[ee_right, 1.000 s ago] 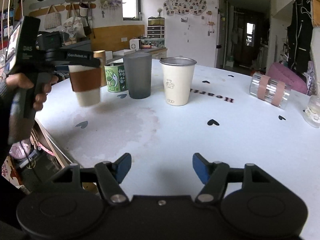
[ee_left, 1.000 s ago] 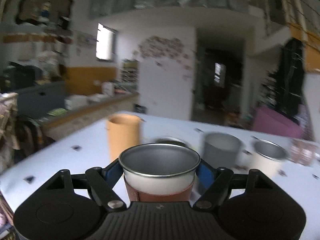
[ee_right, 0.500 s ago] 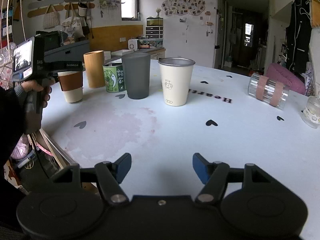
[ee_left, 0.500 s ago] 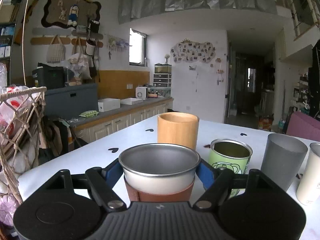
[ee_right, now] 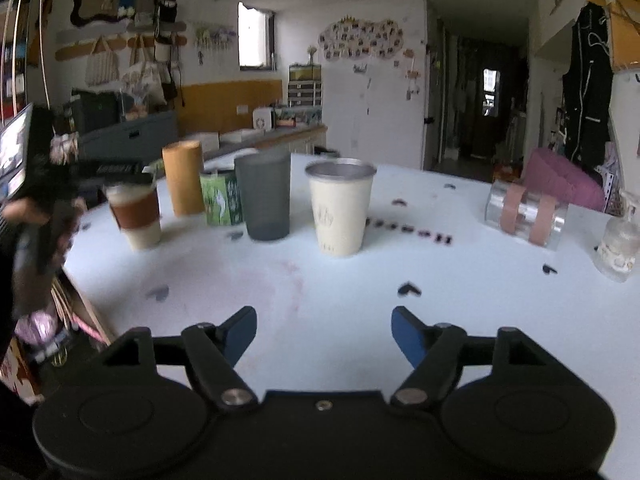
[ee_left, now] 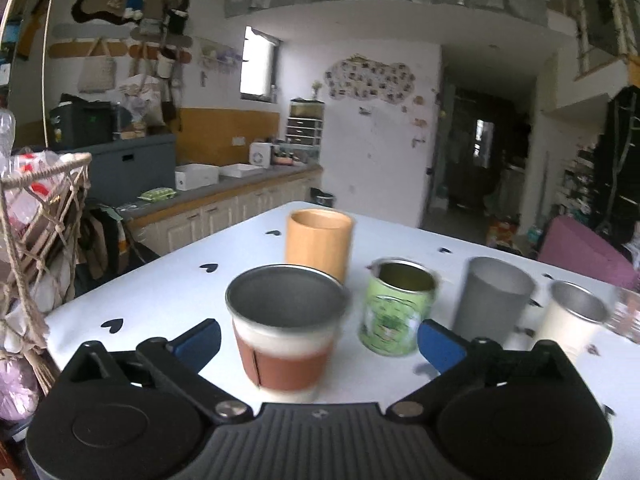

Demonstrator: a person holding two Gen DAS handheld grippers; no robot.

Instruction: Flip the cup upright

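Beside the plain orange-tan wooden cylinder cup (ee_left: 320,242): a cream metal-rimmed cup with a brown sleeve (ee_left: 285,334), a green printed tin can (ee_left: 396,308), a matte grey tumbler (ee_left: 490,300). The white tabletop (ee_right: 360,292) beneath carries small black hearts.

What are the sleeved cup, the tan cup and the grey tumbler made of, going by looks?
Sleeved cup: probably enamelled or painted metal, with a dull grey interior, thin rolled rim and cream wall; the brown sleeve has a seam and looks like leather or faux leather.
Tan cup: likely wood or bamboo, matte, thick-walled, even tan.
Grey tumbler: seemingly frosted plastic, slightly translucent, though the blur leaves this open.
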